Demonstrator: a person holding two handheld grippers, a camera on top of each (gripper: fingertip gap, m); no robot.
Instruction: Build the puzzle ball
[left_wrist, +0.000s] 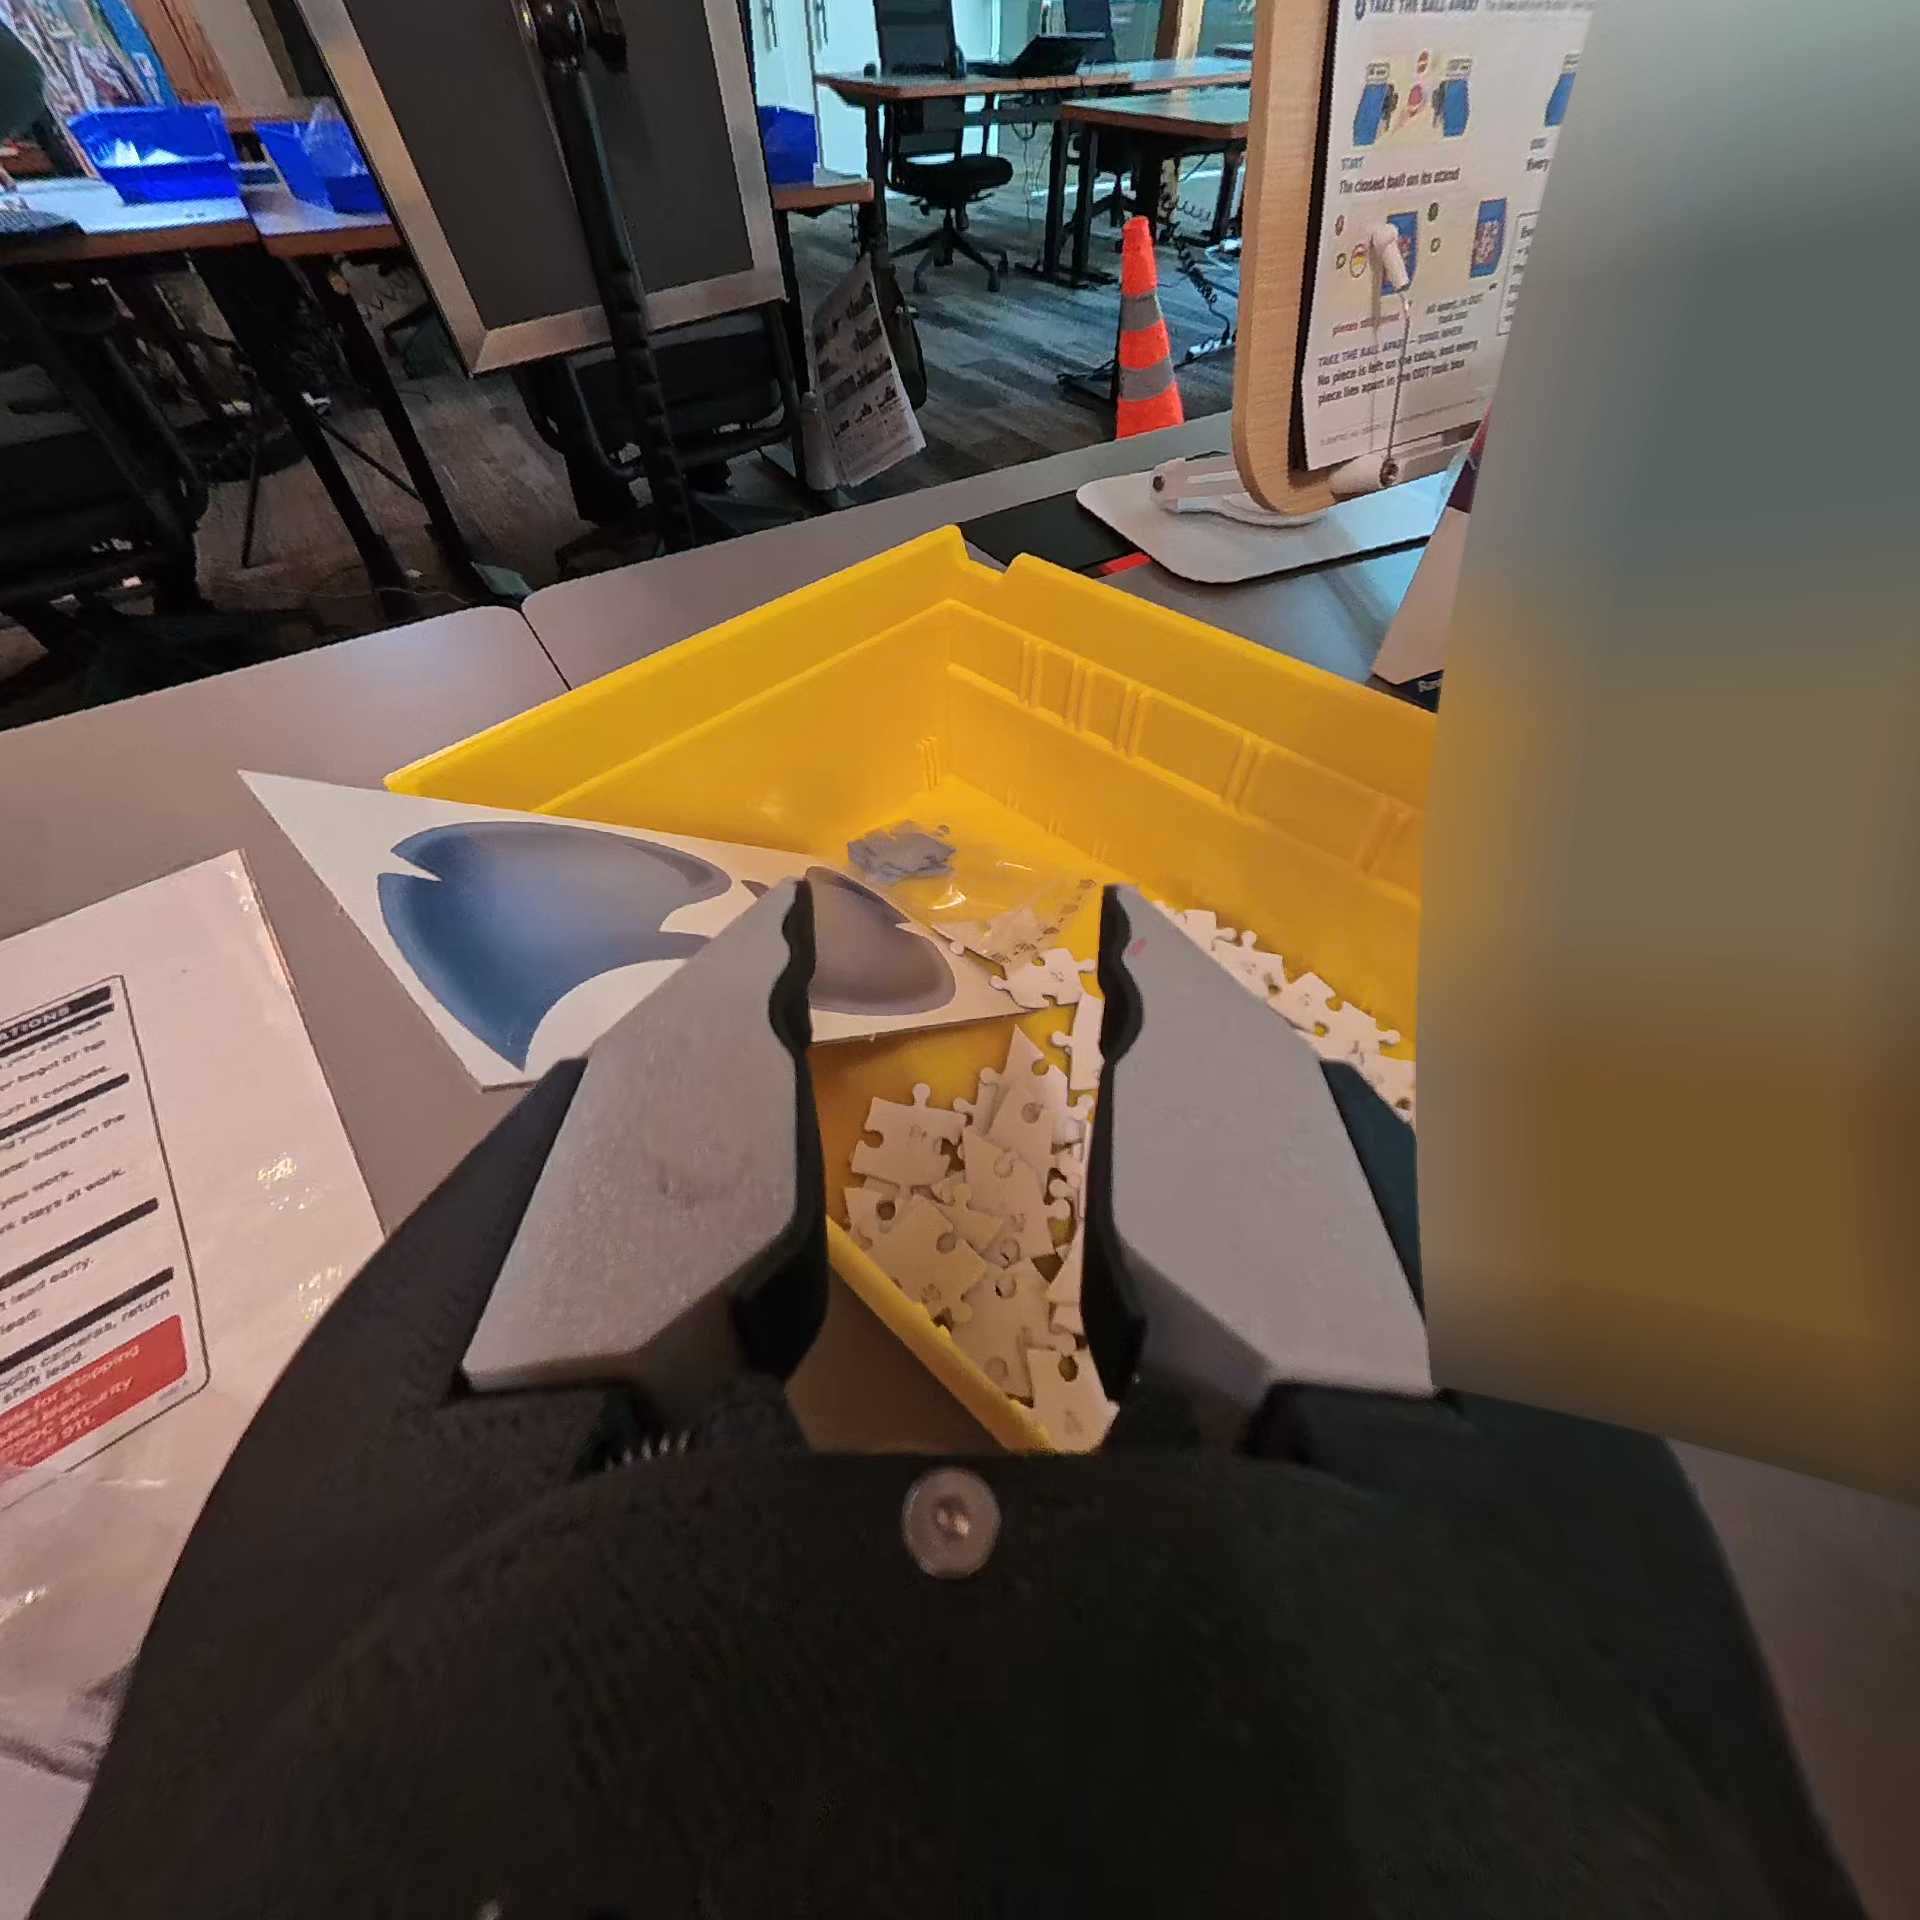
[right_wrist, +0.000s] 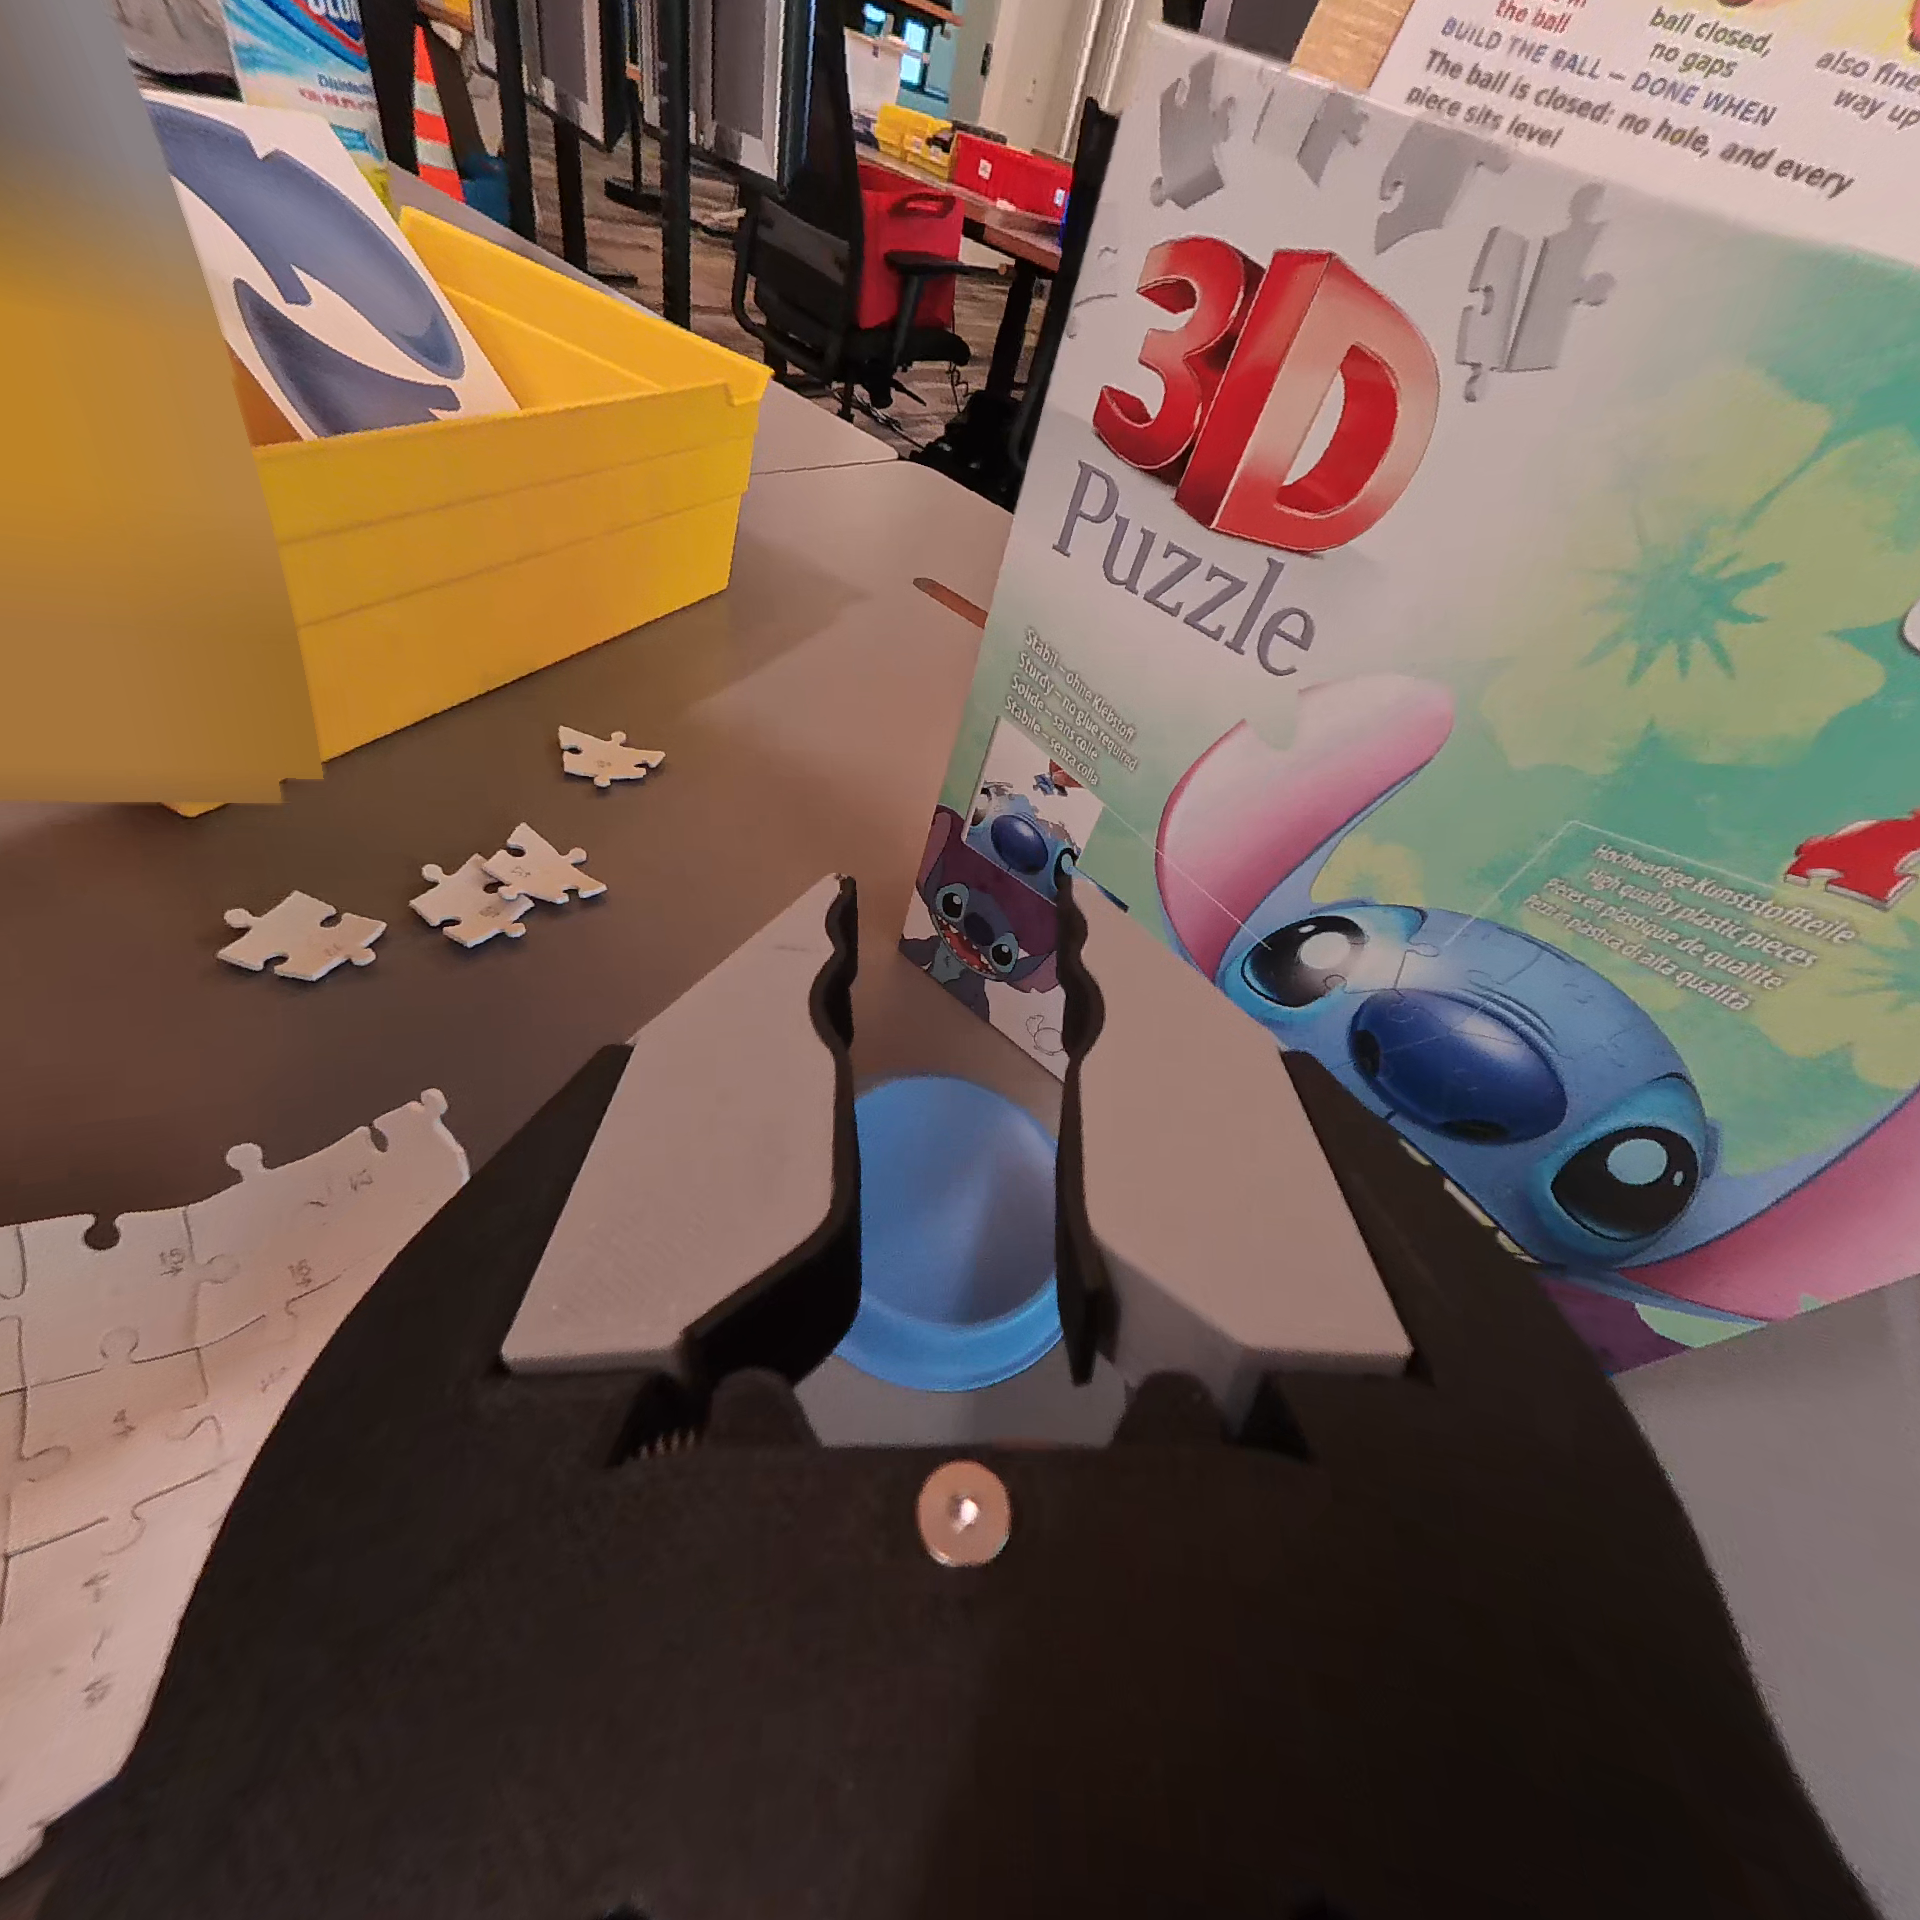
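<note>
The yellow plastic bin (left_wrist: 1039, 665) looks smooth and glossy; the white puzzle pieces (left_wrist: 966, 1195) inside it are matt. The grey tabletop (right_wrist: 727, 935) is dull — the printed cardboard puzzle box (right_wrist: 1455, 623) near its right edge carries a slight sheen. The laminated paper sheet (left_wrist: 156, 1195) glints.

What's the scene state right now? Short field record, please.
left gripper: open, empty, above yellow bin
right gripper: open, empty, blue stand seen between its fingers
bin contents: loose pieces, printed card leaning over the rim
table: partly joined shell, four separate pieces
puzzle box: upright
</note>
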